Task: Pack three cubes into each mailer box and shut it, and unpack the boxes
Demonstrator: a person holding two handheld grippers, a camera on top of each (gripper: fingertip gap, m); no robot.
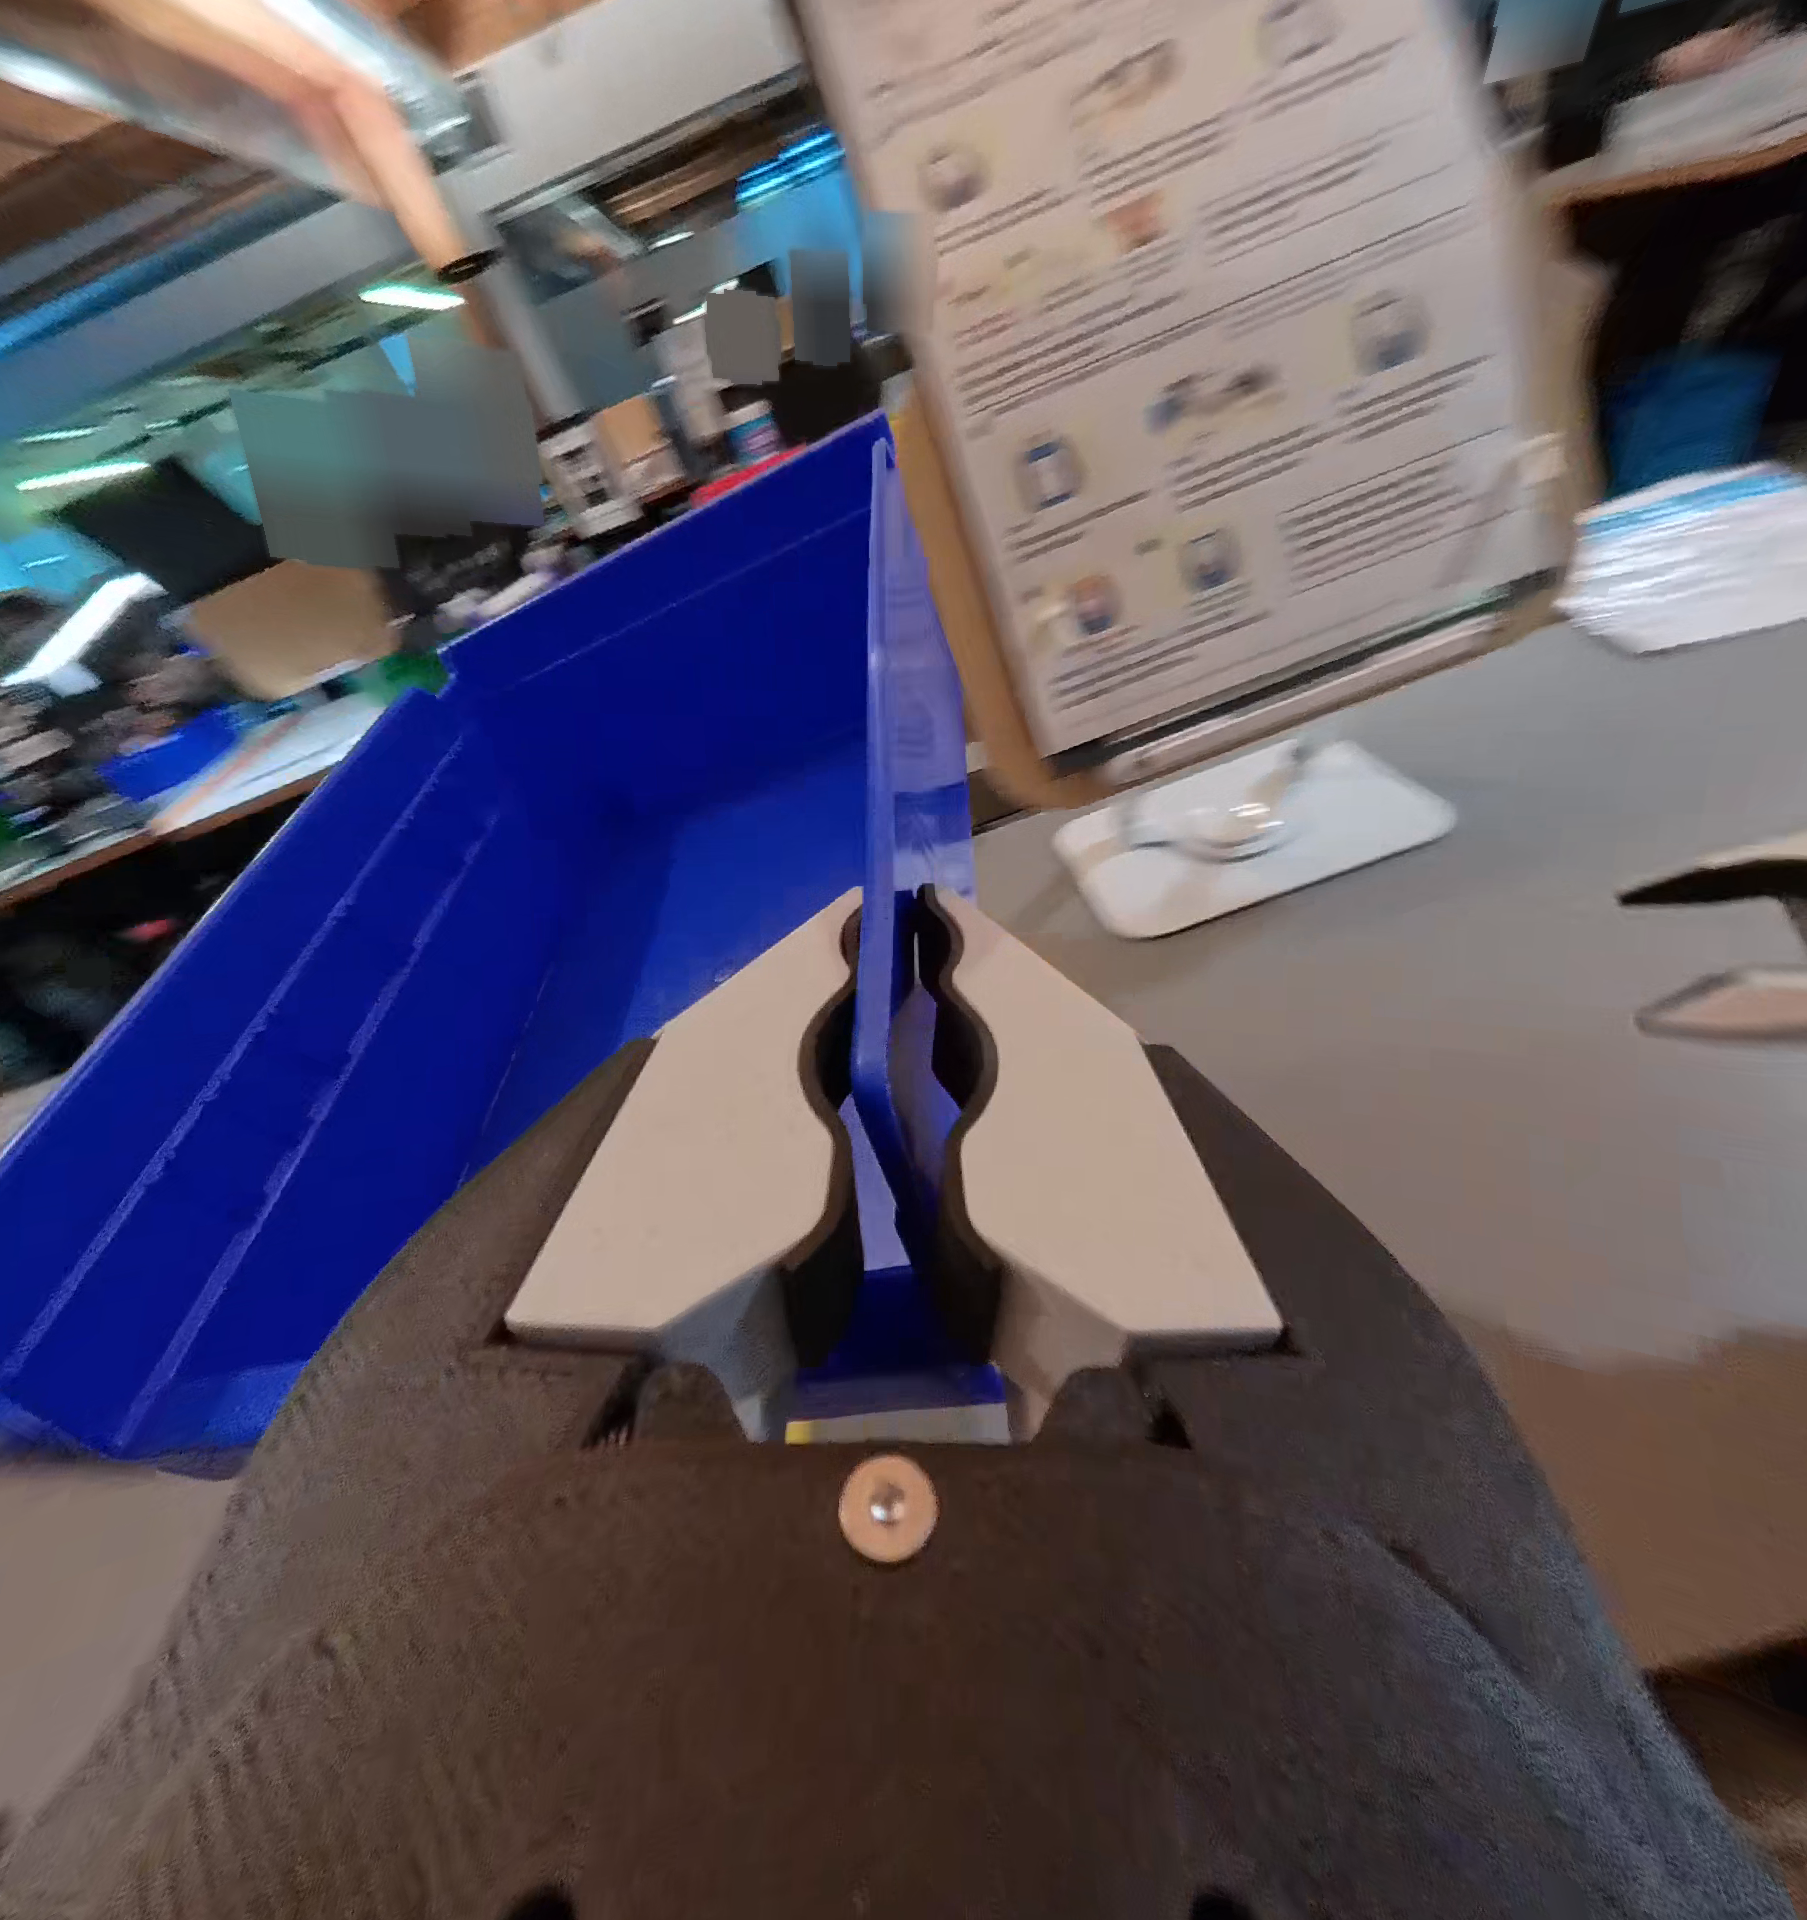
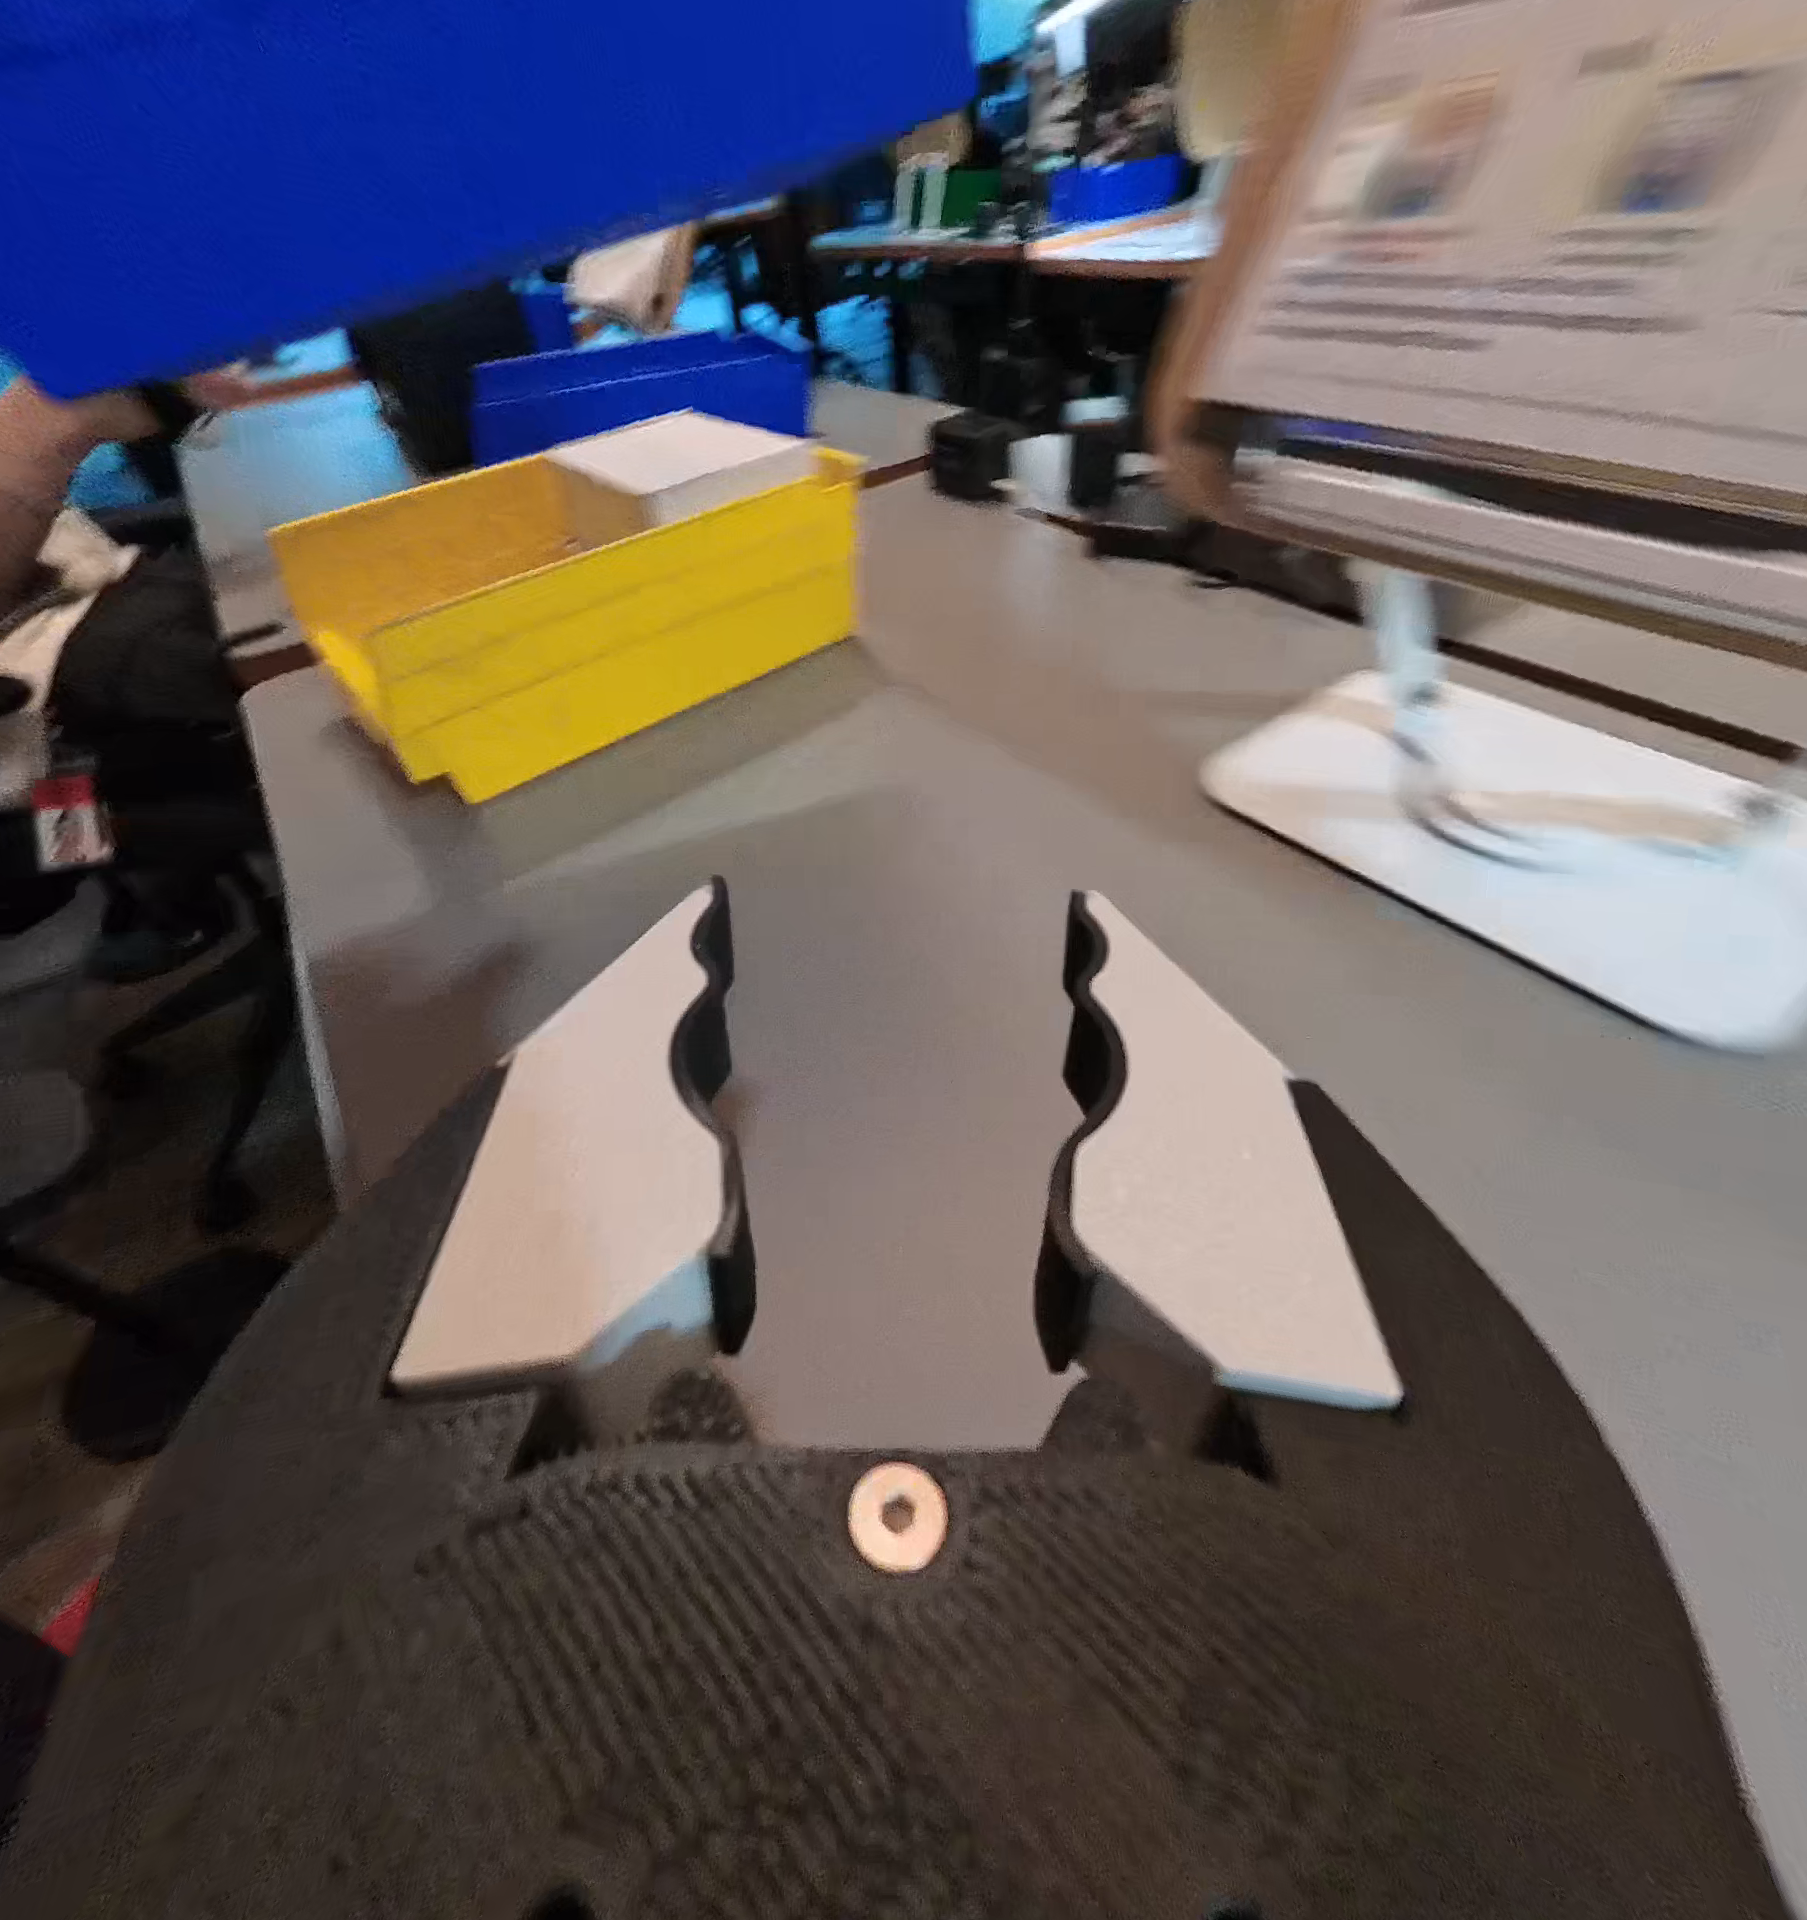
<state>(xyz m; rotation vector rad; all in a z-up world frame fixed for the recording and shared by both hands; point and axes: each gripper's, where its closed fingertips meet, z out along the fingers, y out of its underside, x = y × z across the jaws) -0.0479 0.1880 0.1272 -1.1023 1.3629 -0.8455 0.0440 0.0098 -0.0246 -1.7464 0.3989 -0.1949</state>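
Plastic fills the left wrist view: the left gripper [image 1: 894,914] is clamped on the thin side wall of a blue bin [image 1: 587,852], its grey fingers [image 1: 712,1122] pressed in from both sides with the wall running straight up between them. The bin is held tilted, off the grey table [image 1: 1398,1091], and what shows of its inside is bare. Beyond it stands an instruction board [image 1: 1211,343] on a white stand base [image 1: 1263,842] (the page is too blurred to make out anyway). At the right edge, the tips of the right gripper [image 1: 1751,945] poke into view, apart from each other.

In the right wrist view, the right gripper [image 2: 894,904] hovers above the table [image 2: 982,727] with its jaws spread wide and nothing between them. The blue bin [image 2: 359,156] hangs across the upper left corner. Farther along the table sits a yellow bin [image 2: 608,644], and in its far end lies a white mailer box [image 2: 691,462], lid shut as far as the blur allows; no cubes show in either view. Behind it stands another blue bin [image 2: 639,390]. The board [image 2: 1564,229] and its base [image 2: 1564,862] stand to the right.
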